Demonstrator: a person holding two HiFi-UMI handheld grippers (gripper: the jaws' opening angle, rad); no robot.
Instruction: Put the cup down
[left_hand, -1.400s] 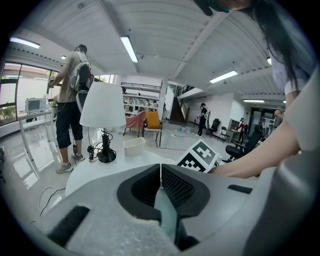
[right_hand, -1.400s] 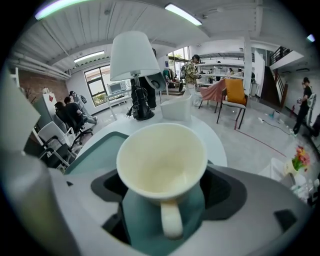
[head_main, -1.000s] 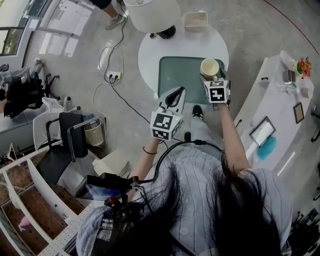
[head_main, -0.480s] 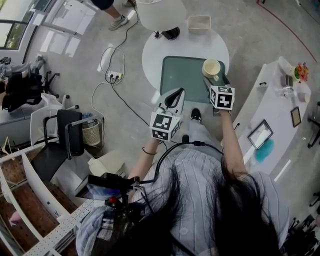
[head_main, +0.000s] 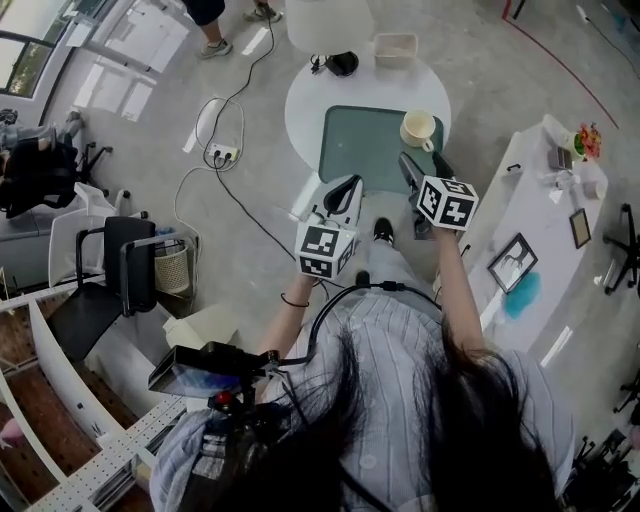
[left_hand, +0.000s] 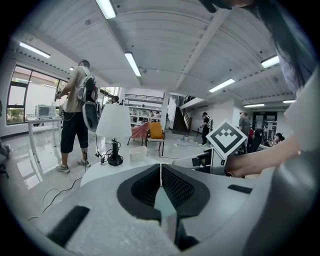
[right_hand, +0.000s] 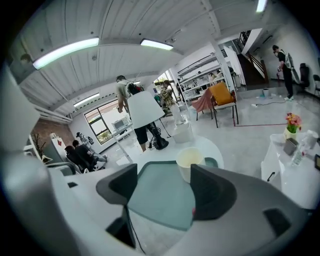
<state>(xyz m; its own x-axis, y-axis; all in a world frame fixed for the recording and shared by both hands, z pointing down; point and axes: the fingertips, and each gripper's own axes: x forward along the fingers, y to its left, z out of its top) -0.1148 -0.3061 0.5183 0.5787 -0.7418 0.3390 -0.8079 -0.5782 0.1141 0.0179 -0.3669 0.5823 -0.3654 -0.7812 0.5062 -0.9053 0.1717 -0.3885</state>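
A cream cup (head_main: 418, 129) stands upright on the green mat (head_main: 360, 150) of the round white table (head_main: 300, 105). My right gripper (head_main: 422, 166) hangs just short of it, toward me. In the right gripper view the cup (right_hand: 189, 161) stands free beyond the jaws, its lower right hidden by the right pad (right_hand: 212, 191). Those jaws stand wide and are closing, with only the mat (right_hand: 160, 196) seen between them. My left gripper (head_main: 346, 193) hovers at the table's near edge, shut and empty (left_hand: 160, 175).
A white lamp (head_main: 328, 22) and a small white box (head_main: 394, 47) stand at the table's far side. A white side table (head_main: 535, 215) with a picture frame and flowers is on the right. Cables and a power strip (head_main: 222, 153) lie on the floor at left.
My right gripper has drawn back from the cup toward me. The cup, earlier at its jaws, now stands alone on the mat. The left gripper has barely moved.
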